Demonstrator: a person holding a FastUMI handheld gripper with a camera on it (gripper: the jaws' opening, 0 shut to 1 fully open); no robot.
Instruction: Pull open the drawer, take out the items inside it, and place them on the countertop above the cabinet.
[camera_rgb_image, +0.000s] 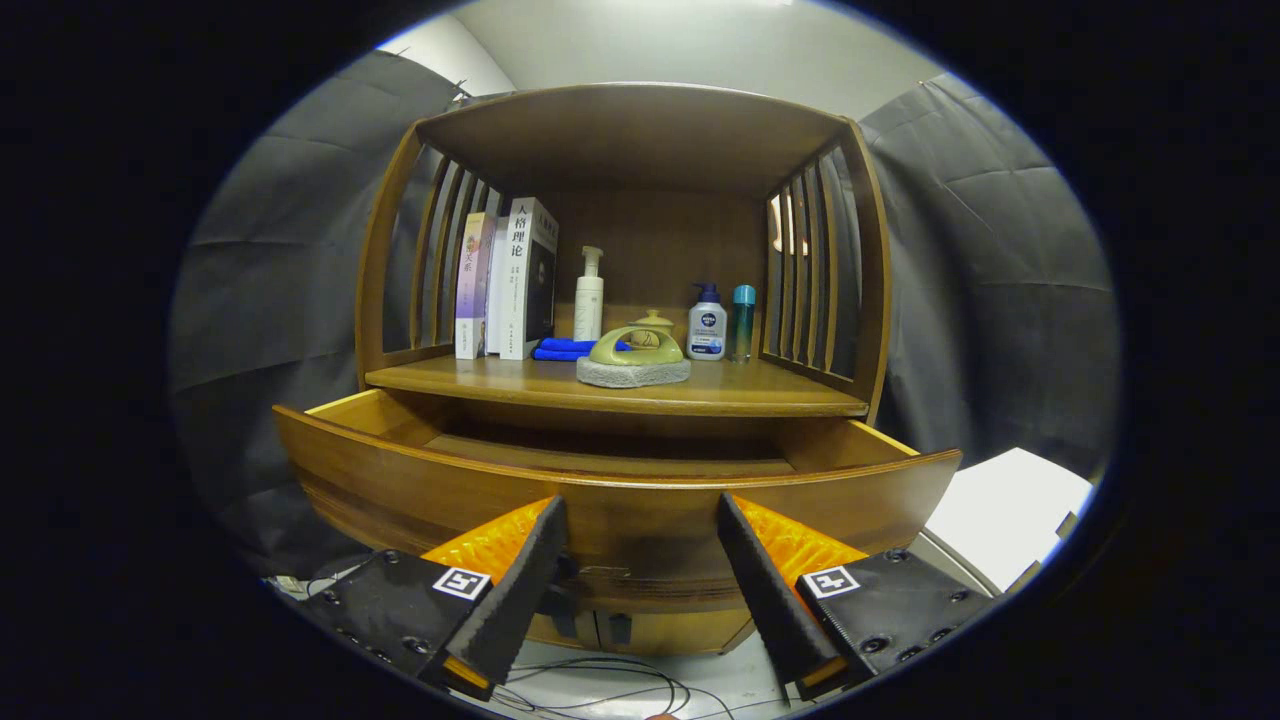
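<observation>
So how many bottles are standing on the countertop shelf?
3. A white pump bottle beside the books, and a blue-capped pump bottle touching a slim teal bottle near the right slats. More may hide behind the books. The tool is open.

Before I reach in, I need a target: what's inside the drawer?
The drawer is pulled open, but its front panel hides the floor; just the bare side walls and back edge show, no items. The tongs are open just before the front panel.
</observation>
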